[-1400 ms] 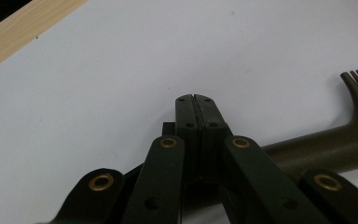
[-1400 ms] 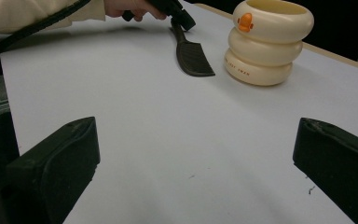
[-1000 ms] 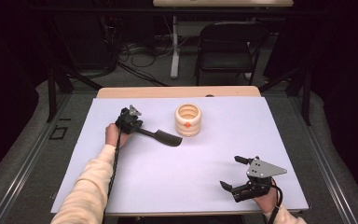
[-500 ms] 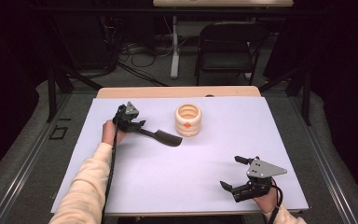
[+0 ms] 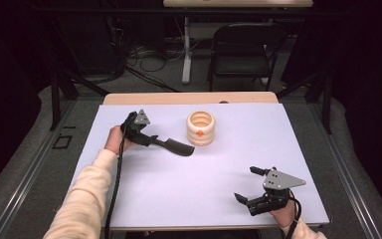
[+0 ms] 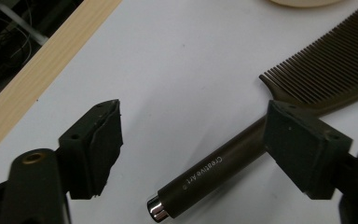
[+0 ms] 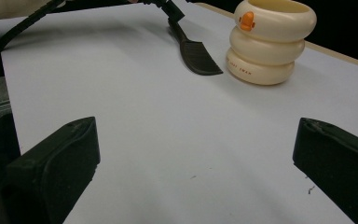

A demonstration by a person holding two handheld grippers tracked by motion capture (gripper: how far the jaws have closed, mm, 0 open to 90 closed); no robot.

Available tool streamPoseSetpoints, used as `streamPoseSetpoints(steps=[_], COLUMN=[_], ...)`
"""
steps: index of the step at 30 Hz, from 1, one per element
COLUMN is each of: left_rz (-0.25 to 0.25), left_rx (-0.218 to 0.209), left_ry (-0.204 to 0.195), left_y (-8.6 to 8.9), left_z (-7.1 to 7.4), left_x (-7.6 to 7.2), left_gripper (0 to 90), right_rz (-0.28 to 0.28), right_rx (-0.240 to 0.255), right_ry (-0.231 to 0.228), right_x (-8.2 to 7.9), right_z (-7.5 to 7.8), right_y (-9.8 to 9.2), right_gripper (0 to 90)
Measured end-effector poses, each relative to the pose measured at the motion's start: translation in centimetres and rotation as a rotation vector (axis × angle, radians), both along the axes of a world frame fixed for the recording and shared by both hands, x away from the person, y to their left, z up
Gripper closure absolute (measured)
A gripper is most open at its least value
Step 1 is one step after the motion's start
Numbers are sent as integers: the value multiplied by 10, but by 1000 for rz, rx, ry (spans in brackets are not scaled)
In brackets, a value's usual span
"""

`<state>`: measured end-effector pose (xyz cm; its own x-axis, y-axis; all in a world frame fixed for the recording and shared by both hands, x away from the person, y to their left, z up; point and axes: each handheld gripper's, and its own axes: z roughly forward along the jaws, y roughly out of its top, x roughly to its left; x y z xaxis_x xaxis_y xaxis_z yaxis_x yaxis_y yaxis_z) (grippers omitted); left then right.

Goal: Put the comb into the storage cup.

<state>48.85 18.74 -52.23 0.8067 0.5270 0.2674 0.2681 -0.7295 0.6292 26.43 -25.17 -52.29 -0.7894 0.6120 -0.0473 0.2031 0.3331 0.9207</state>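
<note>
My left claw (image 6: 191,140) is spread wide over the handle of the dark comb (image 6: 261,135), which lies flat on the white surface (image 5: 179,194) just beside the cream ringed cup (image 5: 201,128). My right claw (image 5: 248,186) rests released near the surface's front right corner, well apart from both.

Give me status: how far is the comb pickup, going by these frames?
Done: the left tool is placed at the comb, open, its handle lying between the jaws. In hand: nothing; the comb lies flat on the table, near the cream holder. Left: closing, lifting, and perhaps putting it in the holder. The right tool sits open, far from both.
</note>
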Motion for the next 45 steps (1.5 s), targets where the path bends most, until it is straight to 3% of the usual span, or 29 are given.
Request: streamPoseSetpoints(steps=[6,19,23,24,27,30,35,41,45], left_rz=[-76,-250,-293,-300,-335,-370,-417,-467,-507], left_rx=[80,232,300,317,373,407,440,496,500], left_ry=[-4,22,15,13,18,21,30,65,84], left_y=[-5,-19,-23,-25,-31,-36,-41,-47,-51], left_z=[5,13,13,12,10,9,7,1,2], left_x=[-3,-6,-4,-3,-3,-3,-2,3,7], left_gripper=[90,6,84,140,168,272,434,558,612], right_rz=[1,9,10,11,14,15,19,21,23], right_rx=[-1,1,2,3,5,2,6,7,9], right_ry=[4,4,8,7,2,3,-2,-1,-4], right_x=[0,0,0,0,-1,-1,-1,-1,-2], right_z=[0,-1,-1,-1,-1,-1,0,0,0], right_y=[0,1,1,1,1,1,1,1,1], right_gripper=[1,0,0,1,1,2,3,3,3])
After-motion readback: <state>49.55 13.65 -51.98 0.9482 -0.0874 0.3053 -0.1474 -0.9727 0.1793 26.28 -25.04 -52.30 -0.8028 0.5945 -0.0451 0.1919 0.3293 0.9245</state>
